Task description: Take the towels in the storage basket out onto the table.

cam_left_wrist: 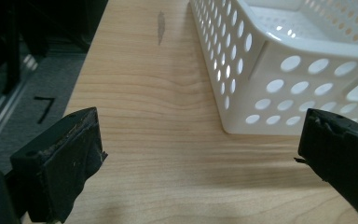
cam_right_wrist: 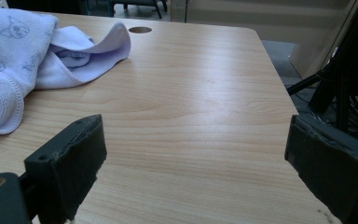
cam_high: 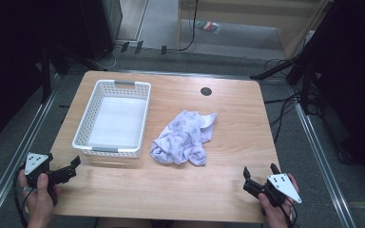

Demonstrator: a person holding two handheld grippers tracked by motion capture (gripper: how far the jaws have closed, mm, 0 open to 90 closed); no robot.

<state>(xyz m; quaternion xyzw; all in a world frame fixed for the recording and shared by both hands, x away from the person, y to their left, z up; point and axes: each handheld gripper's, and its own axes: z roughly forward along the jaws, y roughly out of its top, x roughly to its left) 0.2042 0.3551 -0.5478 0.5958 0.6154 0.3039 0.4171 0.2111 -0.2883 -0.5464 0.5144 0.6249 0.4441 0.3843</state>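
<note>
The table (cam_high: pixel 228 185) is a light wood top with a round dark grommet hole (cam_high: pixel 206 91) near its far edge.

A white perforated basket (cam_high: pixel 90 118) stands on the left half of the table, long axis running front to back. Its inside shows nothing but the pale floor. In the left gripper view the near corner of the basket (cam_left_wrist: pixel 279 74) sits just beyond and to the right of the jaws, apart from them.

A lilac towel (cam_high: pixel 183 137) with a small printed pattern lies crumpled near the table centre, just right of the basket and not touching it. One corner is turned up toward the grommet hole. In the right gripper view the towel (cam_right_wrist: pixel 14 60) lies ahead and to the left, with its folded edge raised off the wood.

Left gripper (cam_high: pixel 69 172) — held in the person's left hand (cam_high: pixel 40 197) at the near left corner of the table, close to the basket's near end. Its jaws stand spread wide with only bare wood between them; the left gripper view confirms this (cam_left_wrist: pixel 200 154).

Right gripper (cam_high: pixel 261 178) — held in the right hand (cam_high: pixel 275 211) at the near right edge, well apart from the towel. Its jaws are also spread, nothing between them, as the right gripper view shows (cam_right_wrist: pixel 196 154).

Both grippers hover low at the table's near edge; contact with the wood cannot be determined.
</note>
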